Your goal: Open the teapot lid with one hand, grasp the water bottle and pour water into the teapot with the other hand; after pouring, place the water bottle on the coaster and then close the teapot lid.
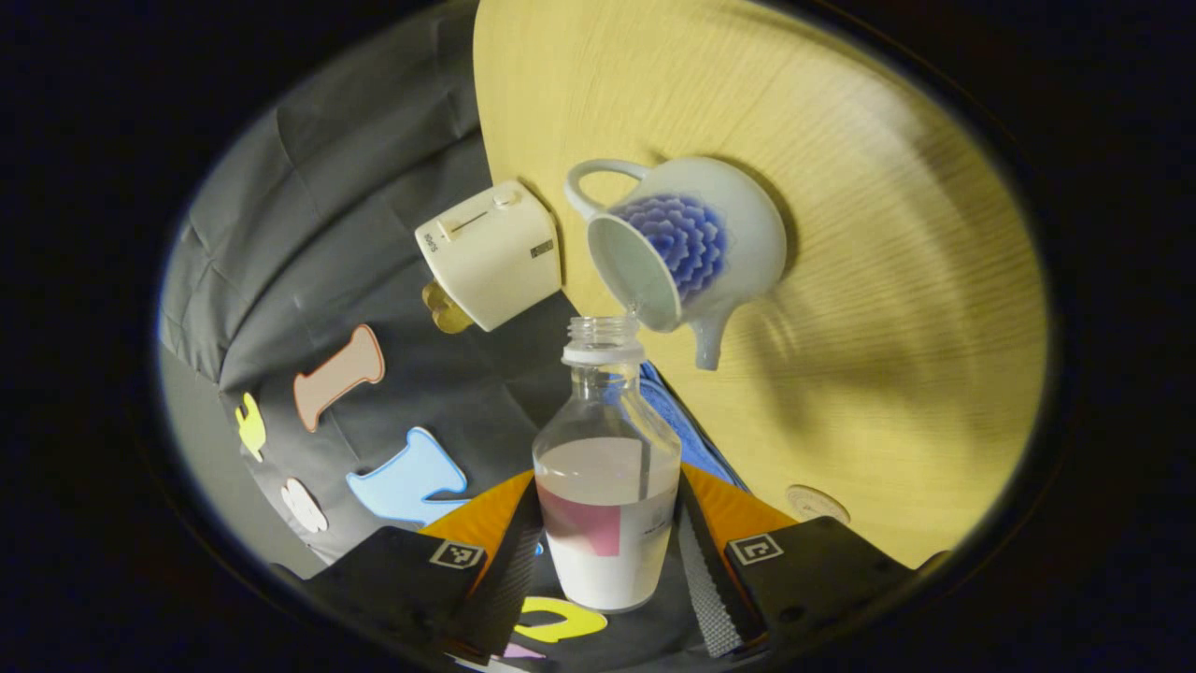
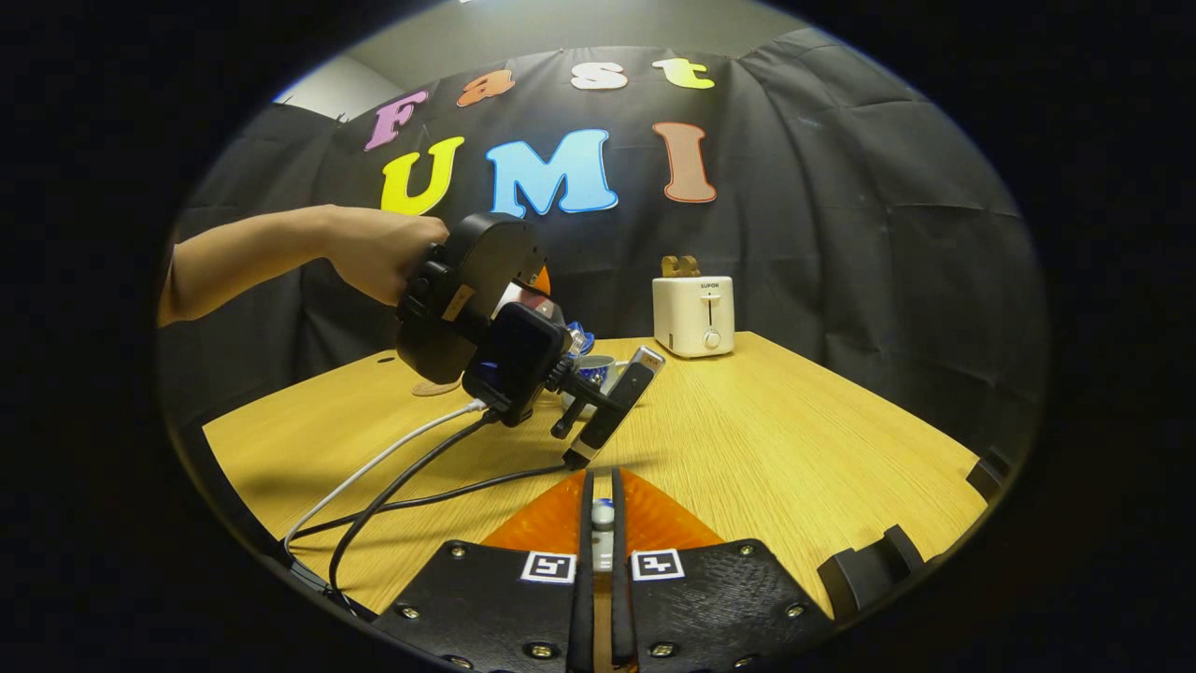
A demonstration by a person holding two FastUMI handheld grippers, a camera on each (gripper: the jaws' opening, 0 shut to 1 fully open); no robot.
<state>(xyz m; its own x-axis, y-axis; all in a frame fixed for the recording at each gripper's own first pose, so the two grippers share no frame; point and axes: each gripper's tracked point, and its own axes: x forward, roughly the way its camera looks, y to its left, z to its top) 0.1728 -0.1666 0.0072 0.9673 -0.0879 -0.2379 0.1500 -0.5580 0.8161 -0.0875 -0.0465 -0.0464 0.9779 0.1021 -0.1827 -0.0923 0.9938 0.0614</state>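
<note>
Above the wooden table (image 1: 888, 308), our left gripper (image 1: 607, 561) has both fingers pressed on the water bottle (image 1: 607, 486), tilted so its open mouth meets the rim of the teapot (image 1: 687, 248). A thin stream seems to run into the opening. We should hold the neck over the rim and tip slowly so nothing spills. Our right gripper (image 2: 603, 542) has its fingers nearly together on a small knob, probably the teapot lid (image 2: 604, 513), held aside near the table. By the table edge lies the coaster (image 1: 818, 503), where the bottle goes next.
</note>
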